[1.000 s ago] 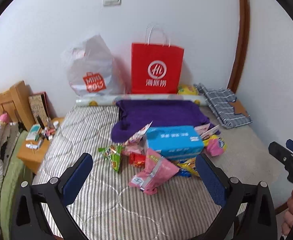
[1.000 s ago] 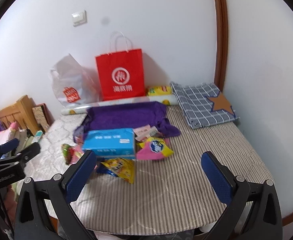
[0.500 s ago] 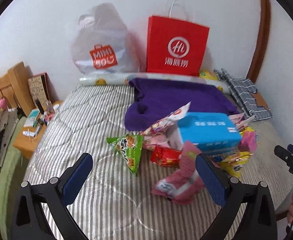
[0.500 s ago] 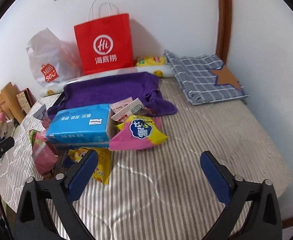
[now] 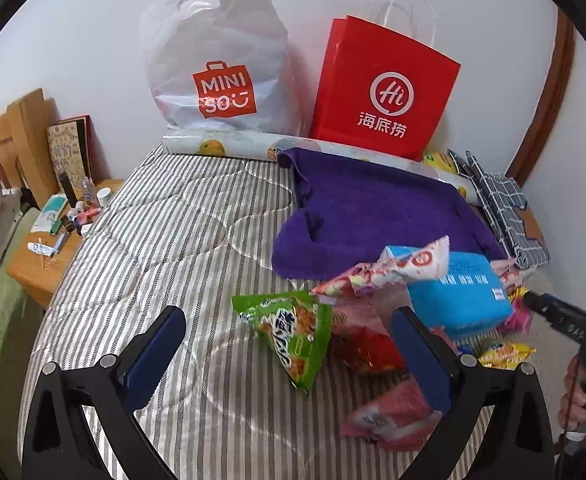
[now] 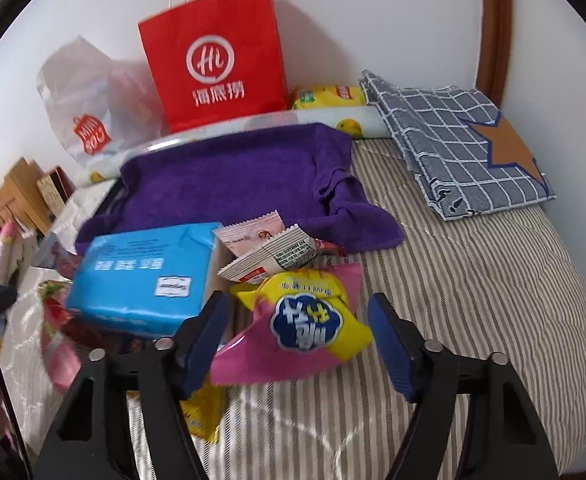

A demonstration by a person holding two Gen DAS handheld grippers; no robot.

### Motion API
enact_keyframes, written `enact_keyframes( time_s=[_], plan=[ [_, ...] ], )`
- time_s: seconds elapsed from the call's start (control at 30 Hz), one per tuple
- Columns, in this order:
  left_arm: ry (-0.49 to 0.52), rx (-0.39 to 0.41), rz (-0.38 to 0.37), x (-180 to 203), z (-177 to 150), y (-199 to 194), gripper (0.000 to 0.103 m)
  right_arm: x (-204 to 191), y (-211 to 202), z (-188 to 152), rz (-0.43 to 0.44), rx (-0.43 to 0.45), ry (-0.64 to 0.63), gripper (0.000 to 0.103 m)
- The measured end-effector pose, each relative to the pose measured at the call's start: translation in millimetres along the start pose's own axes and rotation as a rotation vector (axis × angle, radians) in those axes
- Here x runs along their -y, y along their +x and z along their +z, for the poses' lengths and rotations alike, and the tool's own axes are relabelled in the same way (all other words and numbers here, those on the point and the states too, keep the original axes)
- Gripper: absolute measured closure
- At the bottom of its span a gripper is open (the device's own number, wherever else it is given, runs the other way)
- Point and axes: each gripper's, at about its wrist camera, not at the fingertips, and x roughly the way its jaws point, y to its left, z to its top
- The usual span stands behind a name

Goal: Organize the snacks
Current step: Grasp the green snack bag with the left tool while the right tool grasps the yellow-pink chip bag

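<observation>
A pile of snack packs lies on the striped bed around a blue tissue pack (image 5: 459,294) (image 6: 145,274). My left gripper (image 5: 289,354) is open, with a green triangular snack bag (image 5: 293,330) between its fingers; a red pack (image 5: 363,350) and a pink pack (image 5: 393,416) lie by the right finger. My right gripper (image 6: 299,338) is open around a pink-and-yellow snack bag (image 6: 305,328), not clamped. White sachets (image 6: 271,250) lean on the tissue pack. A yellow pack (image 6: 203,414) lies under the left finger.
A purple towel (image 5: 373,212) (image 6: 229,176) lies behind the pile. A red paper bag (image 5: 381,92) (image 6: 213,60) and a white Miniso bag (image 5: 217,64) stand at the wall. A checked cloth (image 6: 461,140) lies at right. A cluttered wooden nightstand (image 5: 53,236) is left.
Both grippers have moved forward and down to the snack pile. The left now straddles the green bag, the right straddles the pink-and-yellow bag and has narrowed somewhat.
</observation>
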Motion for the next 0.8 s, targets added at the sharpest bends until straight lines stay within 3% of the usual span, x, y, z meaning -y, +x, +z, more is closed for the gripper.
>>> enact_keyframes(
  time_s=[0.17,0.23,0.43,0.8],
  plan=[
    [0.001,0.016,0.013,-4,1,7,0.0,0,20,-3,0.007,-0.046,-0.006,0.034],
    [0.002,0.011,0.02,-6,0,9,0.0,1,24,-6,-0.007,-0.044,-0.01,0.039],
    [-0.005,-0.016,0.02,-11,-3,17,0.0,6,15,-12,0.0,-0.021,-0.004,0.045],
    [0.008,-0.063,0.038,-16,-3,29,0.0,15,-16,-39,0.037,-0.014,0.04,0.046]
  ],
)
